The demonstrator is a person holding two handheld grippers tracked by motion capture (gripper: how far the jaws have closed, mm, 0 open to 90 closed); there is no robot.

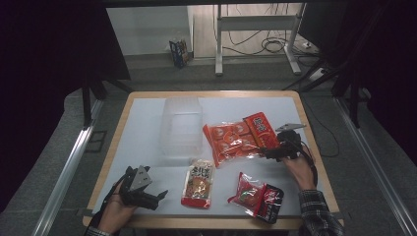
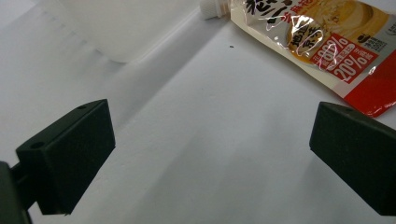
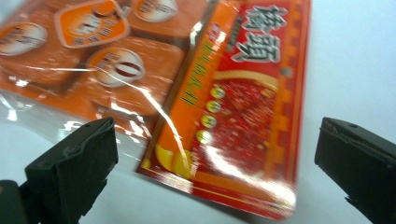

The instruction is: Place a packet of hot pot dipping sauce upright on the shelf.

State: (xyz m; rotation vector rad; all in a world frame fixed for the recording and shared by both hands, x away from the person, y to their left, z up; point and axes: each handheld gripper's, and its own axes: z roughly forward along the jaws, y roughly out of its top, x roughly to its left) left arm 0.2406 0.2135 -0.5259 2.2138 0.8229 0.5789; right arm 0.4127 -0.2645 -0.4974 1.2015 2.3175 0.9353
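Obj: red-orange snack pack (image 3: pixel 224 116), right-centre of tabletop (image 1: pixel 147 128) | right tongs (image 3: pixel 215 168) wide, straddling its near edge | left tongs (image 2: pixel 210 158) wide, idle near-left | judged light, floppy, slick film; pinch the stiffer red seam edge, not the middle.

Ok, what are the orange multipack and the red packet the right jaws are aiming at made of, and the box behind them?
Orange multipack: looks like thin clear plastic film, glossy, judging by wrinkles and bright glare streaks. Red packet: printed plastic or foil-type pouch, shiny, with a flat sealed edge; which of the two I can't tell. Box: seemingly translucent frosted plastic, since the table shows faintly through its walls.
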